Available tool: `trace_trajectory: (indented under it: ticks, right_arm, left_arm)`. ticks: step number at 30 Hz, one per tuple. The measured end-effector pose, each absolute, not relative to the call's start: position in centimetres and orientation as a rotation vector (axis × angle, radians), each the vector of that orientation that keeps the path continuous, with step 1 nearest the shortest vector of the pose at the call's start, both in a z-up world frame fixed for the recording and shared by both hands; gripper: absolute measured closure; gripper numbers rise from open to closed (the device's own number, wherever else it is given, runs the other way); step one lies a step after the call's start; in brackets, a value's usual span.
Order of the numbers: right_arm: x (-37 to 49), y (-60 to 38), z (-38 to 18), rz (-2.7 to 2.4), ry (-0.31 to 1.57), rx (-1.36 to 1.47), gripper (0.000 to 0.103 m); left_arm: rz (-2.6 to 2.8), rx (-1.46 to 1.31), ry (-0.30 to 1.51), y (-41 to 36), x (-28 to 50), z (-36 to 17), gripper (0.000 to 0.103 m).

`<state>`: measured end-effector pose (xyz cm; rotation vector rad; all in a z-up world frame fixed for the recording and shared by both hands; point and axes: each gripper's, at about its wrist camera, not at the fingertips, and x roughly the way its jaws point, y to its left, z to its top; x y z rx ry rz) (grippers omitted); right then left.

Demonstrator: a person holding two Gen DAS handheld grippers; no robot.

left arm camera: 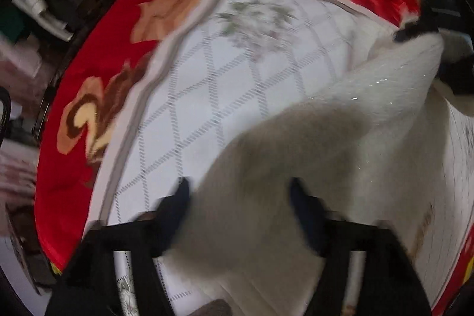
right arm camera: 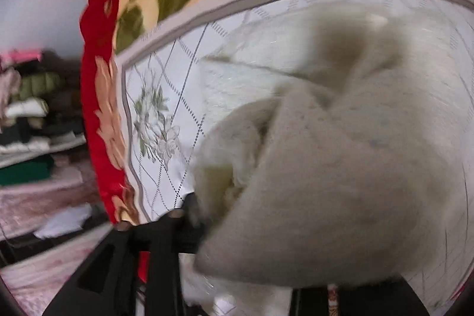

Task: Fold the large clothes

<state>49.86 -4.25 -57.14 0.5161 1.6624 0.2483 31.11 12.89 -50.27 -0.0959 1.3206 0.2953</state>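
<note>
A fluffy white garment (left arm camera: pixel 296 168) lies bunched on the white quilted cloth (left arm camera: pixel 207 85). The left hand-held gripper (left arm camera: pixel 240 197) straddles it, spread; the right hand-held gripper (right arm camera: pixel 207 215) pinches a fold. Soft, limp, best held by edges.

white fuzzy garment (right arm camera: pixel 326 168) covering right gripper's (right arm camera: pixel 266 215) far finger, jaw state unclear, both views motion-smeared, shelf clutter (right arm camera: pixel 32 120) blurring beyond recognition, garment running off frame bottom

pale wall (right arm camera: pixel 44 5), shelves of folded clothes (right arm camera: pixel 32 120), red floral blanket (left arm camera: pixel 97 58) under a white lattice-print sheet (left arm camera: pixel 207 96)
</note>
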Motion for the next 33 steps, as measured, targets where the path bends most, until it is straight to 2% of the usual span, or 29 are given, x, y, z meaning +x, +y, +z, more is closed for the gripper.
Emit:
trace_trajectory:
  ticks: [2,5,6,8,9,11,13,16,20,22,23,24,28,33]
  right_arm:
    - [50.9,-2.8,-57.3,0.312,1.654,0.505,0.041]
    - [52.2,-2.8,-55.8,0.469,1.574,0.577,0.038]
    - [52.4,-3.6,-54.8,0.499,1.535,0.59,0.038]
    - [51.5,-7.0,-52.4,0.482,1.437,0.581,0.037]
    - [51.1,-9.0,-51.8,0.414,1.408,0.55,0.031]
    - [50.1,-13.0,-51.6,0.286,1.375,0.513,0.026]
    - [49.3,-16.8,-53.6,0.149,1.414,0.486,0.026]
    - [48.9,-20.0,-59.9,0.075,1.53,0.524,0.026]
    - [49.3,-20.3,-66.8,0.147,1.582,0.706,0.027]
    - [49.1,-20.4,-67.4,0.174,1.493,0.81,0.041]
    - [48.9,-20.5,-67.1,0.174,1.475,0.816,0.055]
    - [48.4,-20.8,-66.8,0.179,1.453,0.839,0.064]
    - [42.9,-24.1,-64.3,0.121,1.42,0.981,0.071]
    - [31.3,-28.7,-61.3,-0.049,1.526,0.98,0.072]
  left_arm:
    - [0.314,-0.136,1.314,14.4,31.2,-50.3,0.027]
    - [0.3,-0.186,1.324,15.2,31.5,-50.4,0.022]
    - [0.3,-0.187,1.324,15.2,31.6,-50.5,0.017]
    - [0.303,-0.174,1.326,14.6,31.9,-50.9,0.015]
    - [0.308,-0.159,1.336,14.3,32.1,-51.3,0.015]
    - [0.335,-0.132,1.358,14.3,32.3,-52.4,0.015]
    - [0.388,-0.089,1.397,14.3,32.0,-54.2,0.015]
    - [0.412,-0.048,1.451,14.4,31.3,-56.8,0.013]
    - [0.414,-0.095,1.447,15.0,31.0,-56.1,0.013]
    - [0.436,-0.096,1.441,15.2,30.9,-55.1,0.013]
    - [0.443,-0.1,1.432,15.3,30.8,-54.5,0.013]
    - [0.452,-0.105,1.419,15.3,30.7,-53.6,0.013]
    - [0.458,-0.116,1.379,14.7,29.4,-49.8,0.013]
    - [0.406,-0.096,1.396,11.8,26.9,-47.8,0.013]
